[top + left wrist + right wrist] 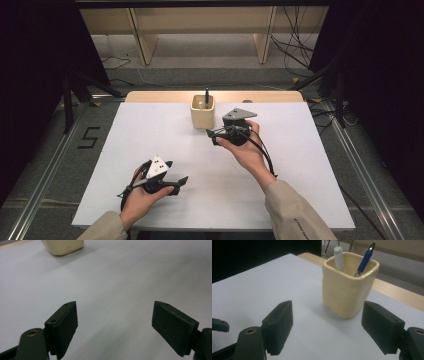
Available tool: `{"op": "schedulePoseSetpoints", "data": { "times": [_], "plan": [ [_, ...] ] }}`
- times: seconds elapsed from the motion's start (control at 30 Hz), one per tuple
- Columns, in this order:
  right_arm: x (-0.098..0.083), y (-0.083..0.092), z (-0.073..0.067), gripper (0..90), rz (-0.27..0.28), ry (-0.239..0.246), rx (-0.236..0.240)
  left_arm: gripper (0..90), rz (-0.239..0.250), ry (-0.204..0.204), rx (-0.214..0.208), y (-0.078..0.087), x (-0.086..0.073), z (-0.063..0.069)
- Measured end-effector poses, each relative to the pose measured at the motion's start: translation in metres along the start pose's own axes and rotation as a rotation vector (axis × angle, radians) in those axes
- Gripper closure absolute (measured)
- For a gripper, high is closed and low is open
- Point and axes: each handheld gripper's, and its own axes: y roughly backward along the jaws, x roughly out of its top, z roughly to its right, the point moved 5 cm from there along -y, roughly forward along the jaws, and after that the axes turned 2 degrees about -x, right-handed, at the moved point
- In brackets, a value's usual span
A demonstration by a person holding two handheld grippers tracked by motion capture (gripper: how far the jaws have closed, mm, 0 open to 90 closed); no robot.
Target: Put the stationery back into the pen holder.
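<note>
Right now the right tool (pixel 212 135) hangs just beside the cream pen cup (pixel 202 114), on the cup's right as the high view shows it, with its jaws spread wide and nothing between them. The cup stands upright near the far edge of the white bench (pixel 150 135), and it holds a blue pen (pixel 364 260) and a white marker (pixel 339 258), both leaning against its walls. In the right gripper view the cup (pixel 348 287) sits ahead of the jaws, close but apart from them.

The main risk, as I judge it, is a knock: the cup looks light and tall for its base, so a jaw tip that clips its wall on the way in could push it across the bench or tip it, spilling the pen and marker. A reach down for the pen could also go amiss, since the pen leans in a corner close to the rim; a jaw could land on the rim instead and lever the cup over.

The left tool (pixel 172 185) rests low near the front of the bench, well apart from the cup, jaws also wide and empty, so it is not placed to steady the cup if it slides
</note>
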Motion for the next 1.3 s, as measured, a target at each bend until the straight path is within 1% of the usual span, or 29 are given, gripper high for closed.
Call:
{"op": "schedulePoseSetpoints", "data": {
  "times": [0.07,0.23,0.47,0.7,0.77,0.97,1.3],
  "plan": [
    [-0.003,0.003,0.001,26.0,-0.006,0.002,0.002,20.5,-0.002,-0.002,-0.001,0.0,0.0,0.0],
    [-0.009,0.009,0.003,26.0,-0.011,-0.012,0.007,20.5,-0.002,0.001,-0.002,0.0,0.0,0.0],
    [-0.017,0.017,0.005,25.8,-0.022,-0.011,0.007,20.5,-0.002,-0.001,-0.001,0.0,0.0,0.0],
    [-0.028,0.026,0.007,25.4,-0.048,-0.013,0.009,20.5,-0.004,0.0,-0.002,0.0,0.0,0.0],
    [-0.03,0.029,0.008,25.7,-0.041,-0.013,0.012,20.5,-0.004,0.0,-0.001,0.0,0.0,0.0],
    [-0.037,0.039,0.011,25.5,-0.052,-0.015,0.01,20.5,-0.004,-0.002,0.001,0.0,-0.001,0.0],
    [-0.048,0.05,0.014,25.2,-0.056,-0.026,0.01,20.5,-0.005,-0.003,0.002,0.0,-0.001,0.001]
  ]
}}
